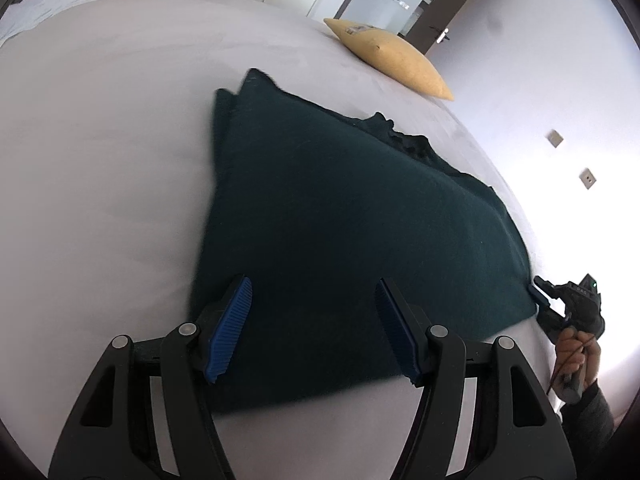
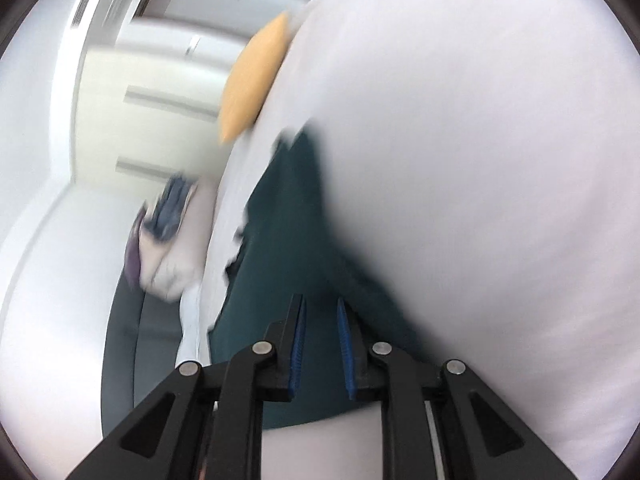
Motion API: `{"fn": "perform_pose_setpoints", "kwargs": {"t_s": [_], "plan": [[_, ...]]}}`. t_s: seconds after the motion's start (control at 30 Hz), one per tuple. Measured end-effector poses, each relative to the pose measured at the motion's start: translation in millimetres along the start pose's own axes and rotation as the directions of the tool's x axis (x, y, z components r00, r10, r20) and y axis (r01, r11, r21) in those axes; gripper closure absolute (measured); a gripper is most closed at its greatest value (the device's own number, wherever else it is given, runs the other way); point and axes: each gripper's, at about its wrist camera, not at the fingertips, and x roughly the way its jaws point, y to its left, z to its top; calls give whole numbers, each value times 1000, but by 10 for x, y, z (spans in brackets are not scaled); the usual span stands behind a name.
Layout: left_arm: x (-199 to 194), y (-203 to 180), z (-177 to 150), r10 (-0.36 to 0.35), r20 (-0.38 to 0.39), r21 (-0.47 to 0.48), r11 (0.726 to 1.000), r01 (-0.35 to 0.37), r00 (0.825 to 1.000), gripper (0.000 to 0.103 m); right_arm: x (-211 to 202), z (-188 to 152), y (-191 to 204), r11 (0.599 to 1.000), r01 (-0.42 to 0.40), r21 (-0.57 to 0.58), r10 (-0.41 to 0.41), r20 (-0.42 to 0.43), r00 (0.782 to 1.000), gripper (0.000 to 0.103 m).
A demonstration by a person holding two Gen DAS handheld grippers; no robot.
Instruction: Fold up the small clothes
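Blue-padded and nearest, the left gripper [image 1: 312, 328] hovers with jaws wide apart over the near edge of the dark green garment [image 1: 340, 220], gripping nothing. That garment lies spread flat on the white bed [image 1: 100, 140], close to the bed's right edge. At its near right corner the right gripper [image 2: 321, 346] has its jaws drawn narrow with green cloth between the pads; whether they actually pinch it I cannot tell through the blur. Farther off, a yellow cushion [image 1: 394, 56] rests by the far right edge. Judging by this, the near hem is being seized; next, the left should close, then both lift together.
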Motion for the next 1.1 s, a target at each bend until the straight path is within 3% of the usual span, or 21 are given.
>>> {"fn": "perform_pose_setpoints", "kwargs": {"t_s": [0.1,0.13,0.2,0.27,0.37,0.5,0.6,0.73,0.8,0.93,1.0,1.1], "plan": [[-222,158,-86,-9,29,-51,999,11,1000,40,-341,58,-128,995,88,49,-93,106,990,80],[-339,237,-118,2,48,-86,996,2,999,39,-445,55,-146,995,82,64,-89,129,988,75],[-467,372,-152,93,61,-151,985,-83,994,38,-575,3,-112,994,74,78,-86,155,984,66],[-618,609,-207,46,101,-268,963,-18,994,38,-597,-103,23,997,54,55,-62,161,985,64],[-658,766,-230,-1,85,-365,931,32,996,38,-370,-268,357,1000,15,-12,-14,93,996,62],[-609,747,-272,-88,65,-420,901,107,994,29,69,-432,700,996,-43,-84,40,-31,999,59],[-501,706,-325,-131,37,-465,875,133,991,29,433,-622,945,991,-85,-104,71,-129,989,59],[-386,750,-246,-194,16,-517,838,174,981,20,795,-886,1077,986,-104,-131,72,-228,971,59],[-225,796,-117,-252,4,-560,801,211,968,18,899,-977,1132,984,-107,-143,66,-264,962,59],[138,738,127,-310,-62,-576,788,219,949,19,1060,-1014,1257,980,-123,-156,72,-297,952,59],[229,694,184,-347,-65,-569,783,251,935,21,1107,-989,1293,978,-127,-165,72,-306,949,59],[410,694,183,-404,-56,-600,745,292,913,58,1203,-919,1343,976,-132,-172,71,-320,945,59]]}}
